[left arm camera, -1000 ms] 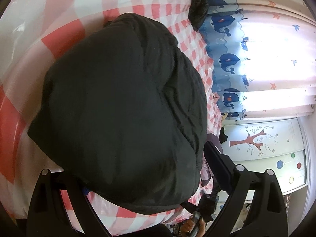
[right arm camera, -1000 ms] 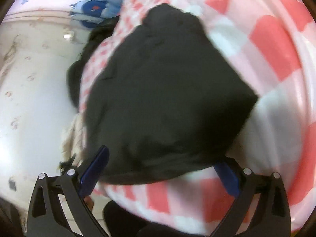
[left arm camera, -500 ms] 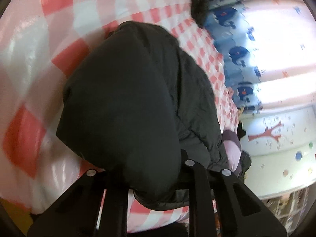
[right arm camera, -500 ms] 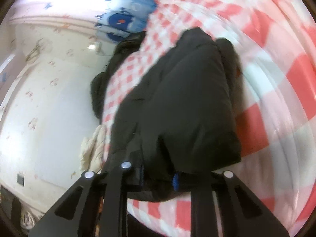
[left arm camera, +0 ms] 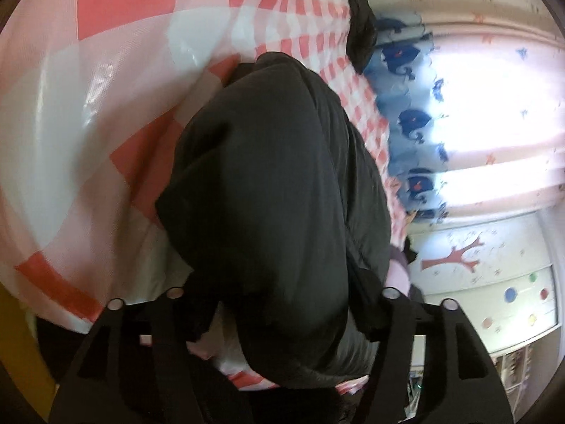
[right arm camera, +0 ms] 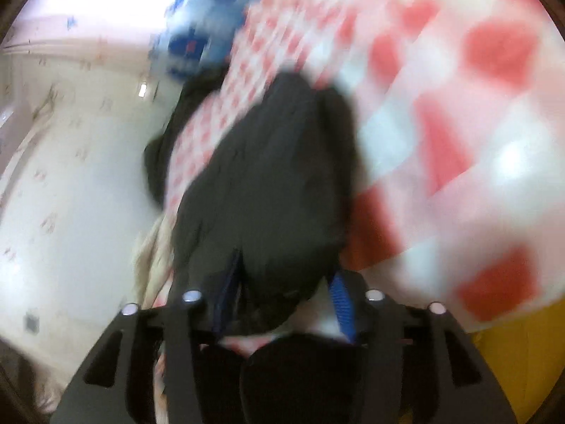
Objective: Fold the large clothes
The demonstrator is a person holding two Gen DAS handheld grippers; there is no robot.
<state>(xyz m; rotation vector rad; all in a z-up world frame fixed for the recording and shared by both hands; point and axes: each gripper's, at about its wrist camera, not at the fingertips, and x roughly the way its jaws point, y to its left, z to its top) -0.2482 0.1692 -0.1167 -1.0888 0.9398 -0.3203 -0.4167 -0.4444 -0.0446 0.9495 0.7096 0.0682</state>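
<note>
The dark padded coat point(left arm camera: 275, 212) is bunched on the checked bed point(left arm camera: 88, 123). Both tongs point(left arm camera: 282, 304) point(right arm camera: 282, 293) are seen clamped on its soft, bulky near edge at 6 o'clock; thick folds are best gripped.

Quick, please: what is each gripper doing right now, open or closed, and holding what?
Left gripper: closed on the near edge of the black garment.
Right gripper: closed on the same black garment; the view is blurred.
</note>
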